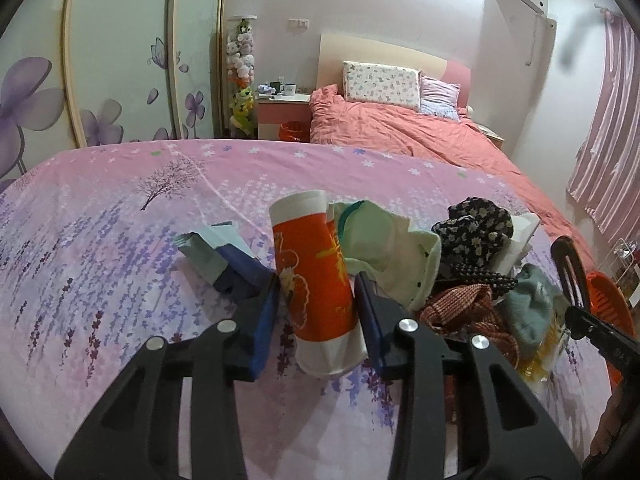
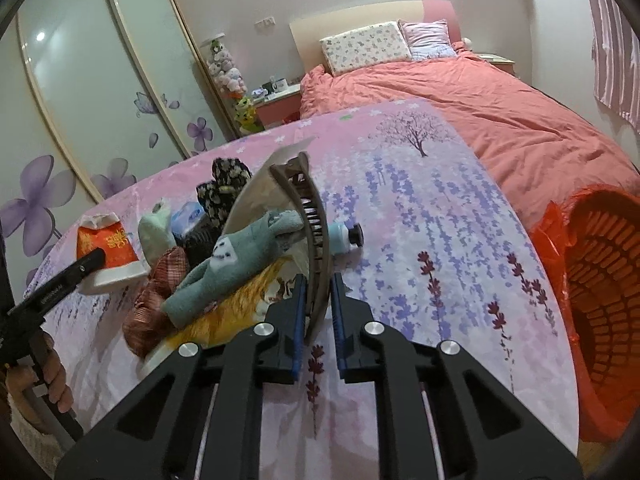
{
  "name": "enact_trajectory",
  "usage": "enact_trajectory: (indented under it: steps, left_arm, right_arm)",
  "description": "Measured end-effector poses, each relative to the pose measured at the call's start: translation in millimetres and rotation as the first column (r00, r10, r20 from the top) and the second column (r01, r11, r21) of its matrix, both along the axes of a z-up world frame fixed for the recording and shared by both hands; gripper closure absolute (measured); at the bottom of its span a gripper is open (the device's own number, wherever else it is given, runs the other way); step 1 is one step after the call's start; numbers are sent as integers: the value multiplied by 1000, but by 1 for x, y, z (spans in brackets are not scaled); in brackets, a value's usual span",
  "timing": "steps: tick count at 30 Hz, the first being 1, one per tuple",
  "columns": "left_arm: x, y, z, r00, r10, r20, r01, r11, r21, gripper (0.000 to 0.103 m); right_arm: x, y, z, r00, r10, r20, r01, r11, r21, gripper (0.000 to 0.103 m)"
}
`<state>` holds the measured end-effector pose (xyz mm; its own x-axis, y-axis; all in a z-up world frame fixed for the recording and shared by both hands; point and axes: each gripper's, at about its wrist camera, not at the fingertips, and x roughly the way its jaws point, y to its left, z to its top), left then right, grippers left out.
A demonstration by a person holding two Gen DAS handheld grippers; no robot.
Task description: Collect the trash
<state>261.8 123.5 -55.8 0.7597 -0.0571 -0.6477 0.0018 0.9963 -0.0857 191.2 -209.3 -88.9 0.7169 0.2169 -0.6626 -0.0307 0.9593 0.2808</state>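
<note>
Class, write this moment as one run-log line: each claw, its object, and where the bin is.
left claw: around paper cup | right claw: shut on hair clip | orange bin: right of table
</note>
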Motion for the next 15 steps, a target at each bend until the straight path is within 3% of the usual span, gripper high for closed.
enact_trajectory:
  steps: [5, 15]
  left_arm:
    - [-1, -4, 0, 1000, -2, 0, 2, 1000, 21, 63]
    - [12, -1, -6, 999, 15, -41, -14, 1000, 16, 63]
  right_arm:
    - [7, 1, -12, 999, -7, -40, 6, 1000, -14, 87]
    - [25, 3, -4, 999, -29, -21, 29, 1000, 4, 84]
